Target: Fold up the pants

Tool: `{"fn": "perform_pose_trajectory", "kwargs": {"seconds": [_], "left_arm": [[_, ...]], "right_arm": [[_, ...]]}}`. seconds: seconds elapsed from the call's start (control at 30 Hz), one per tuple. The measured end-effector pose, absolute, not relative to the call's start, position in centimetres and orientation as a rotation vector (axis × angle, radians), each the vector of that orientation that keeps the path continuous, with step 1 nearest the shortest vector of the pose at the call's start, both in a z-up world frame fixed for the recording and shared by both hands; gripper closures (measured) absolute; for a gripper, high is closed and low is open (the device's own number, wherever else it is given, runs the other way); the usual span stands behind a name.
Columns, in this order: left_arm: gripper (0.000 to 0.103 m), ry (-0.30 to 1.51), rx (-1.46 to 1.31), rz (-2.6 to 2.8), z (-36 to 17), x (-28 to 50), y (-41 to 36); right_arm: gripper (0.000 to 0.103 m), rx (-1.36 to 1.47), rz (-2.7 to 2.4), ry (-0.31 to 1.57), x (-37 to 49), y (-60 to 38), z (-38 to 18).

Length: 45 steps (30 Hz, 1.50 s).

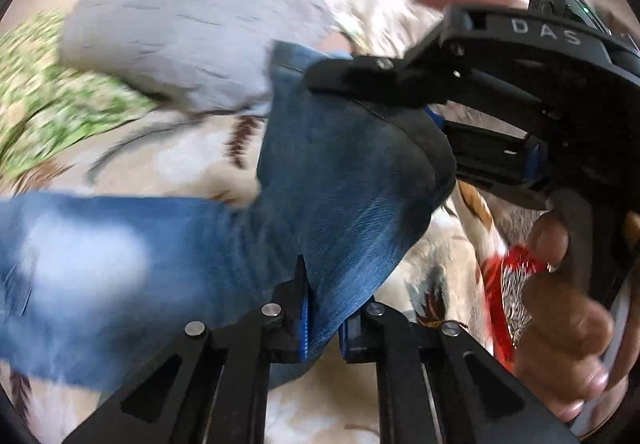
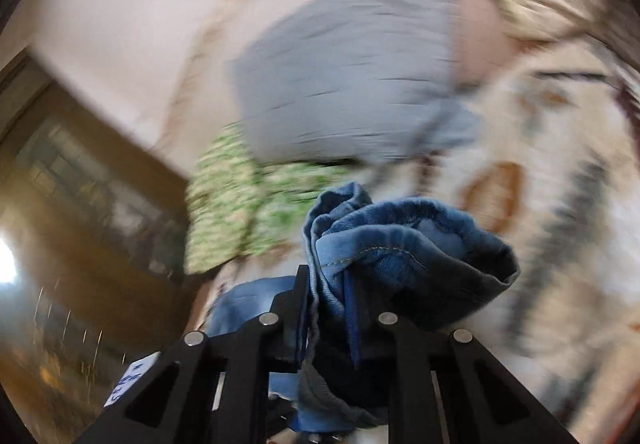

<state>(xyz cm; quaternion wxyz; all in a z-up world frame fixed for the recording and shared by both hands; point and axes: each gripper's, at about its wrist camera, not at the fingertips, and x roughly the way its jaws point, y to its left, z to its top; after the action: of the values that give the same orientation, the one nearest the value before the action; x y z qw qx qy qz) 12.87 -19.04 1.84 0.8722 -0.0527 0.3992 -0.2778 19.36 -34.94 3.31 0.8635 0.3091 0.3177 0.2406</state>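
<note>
Motion blur smears the grey rounded pillow (image 1: 188,32) at eleven o'clock in the left wrist view and the green-and-white patterned cloth (image 1: 52,92) at nine o'clock, so their prints cannot be read. The blue denim pants (image 1: 328,180) run off the left edge, their far end unseen. In the right wrist view the brown wooden furniture (image 2: 92,180) at nine o'clock is a blur.

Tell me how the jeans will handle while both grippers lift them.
The jeans are probably floppy: they drape and sag between the left gripper and the right gripper. They bunch thickly at the right gripper, so likely heavy for cloth. Slipping seems unlikely: the weave looks coarse.
</note>
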Motion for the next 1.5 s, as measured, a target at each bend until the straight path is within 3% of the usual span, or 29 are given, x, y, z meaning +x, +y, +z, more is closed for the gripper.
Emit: {"fn": "perform_pose_trajectory", "kwargs": {"seconds": [0.27, 0.3, 0.33, 0.4, 0.5, 0.53, 0.57, 0.73, 0.93, 1.03, 1.13, 1.17, 1.2, 1.23, 1.27, 1.3, 1.5], "left_arm": [[0.092, 1.003, -0.515, -0.440, -6.3, 13.7, -9.0], [0.092, 1.020, -0.560, -0.450, -7.1, 13.8, -8.1], [0.092, 1.036, -0.595, -0.454, -7.7, 13.7, -7.4], [0.090, 1.052, -0.647, -0.454, -8.3, 14.0, -6.6], [0.069, 1.036, -0.635, -0.468, -7.5, 13.4, -6.5], [0.052, 1.026, -0.633, -0.461, -7.2, 13.2, -6.3], [0.043, 1.020, -0.634, -0.457, -7.0, 13.2, -6.2], [0.041, 1.066, -0.632, -0.414, -7.5, 14.9, -5.0], [0.041, 1.063, -0.626, -0.365, -6.3, 17.1, -5.2], [0.035, 1.072, -0.531, -0.333, -5.4, 18.0, -6.2], [0.035, 1.160, -0.565, -0.286, -6.5, 19.4, -6.3], [0.041, 1.186, -0.563, -0.271, -7.0, 19.9, -6.4], [0.051, 1.218, -0.559, -0.245, -7.4, 20.3, -6.5], [0.070, 1.223, -0.558, -0.209, -7.5, 20.4, -6.3], [0.083, 1.206, -0.549, -0.195, -7.1, 20.3, -6.3], [0.089, 1.169, -0.507, -0.213, -6.1, 19.9, -6.6], [0.093, 0.976, -0.388, -0.257, -2.1, 16.1, -5.5]], "right_arm": [[0.080, 0.598, 0.692, 0.823, 21.0, -26.4, -0.1], [0.070, 0.597, 0.678, 0.820, 20.7, -27.0, 0.1], [0.044, 0.603, 0.656, 0.813, 20.5, -27.3, 0.1], [0.022, 0.612, 0.551, 0.785, 20.2, -28.8, 0.0], [0.022, 0.585, 0.431, 0.830, 20.8, -30.0, -1.0], [0.023, 0.584, 0.399, 0.829, 20.9, -30.3, -1.3], [0.024, 0.584, 0.373, 0.843, 21.1, -30.5, -1.8], [0.051, 0.570, 0.303, 0.947, 22.3, -31.3, -3.9], [0.051, 0.465, 0.244, 1.046, 22.8, -29.5, -5.7], [0.051, 0.470, 0.242, 1.085, 23.1, -29.0, -6.8], [0.051, 0.457, 0.227, 1.124, 23.1, -28.9, -7.5], [0.051, 0.457, 0.225, 1.133, 23.1, -28.7, -7.7], [0.051, 0.460, 0.222, 1.142, 23.1, -28.7, -7.9], [0.051, 0.463, 0.221, 1.150, 23.0, -28.8, -8.0], [0.051, 0.465, 0.219, 1.154, 22.9, -28.9, -8.0], [0.051, 0.474, 0.220, 1.151, 22.8, -29.1, -7.8], [0.051, 0.548, 0.285, 1.079, 21.7, -29.7, -5.8]]}}
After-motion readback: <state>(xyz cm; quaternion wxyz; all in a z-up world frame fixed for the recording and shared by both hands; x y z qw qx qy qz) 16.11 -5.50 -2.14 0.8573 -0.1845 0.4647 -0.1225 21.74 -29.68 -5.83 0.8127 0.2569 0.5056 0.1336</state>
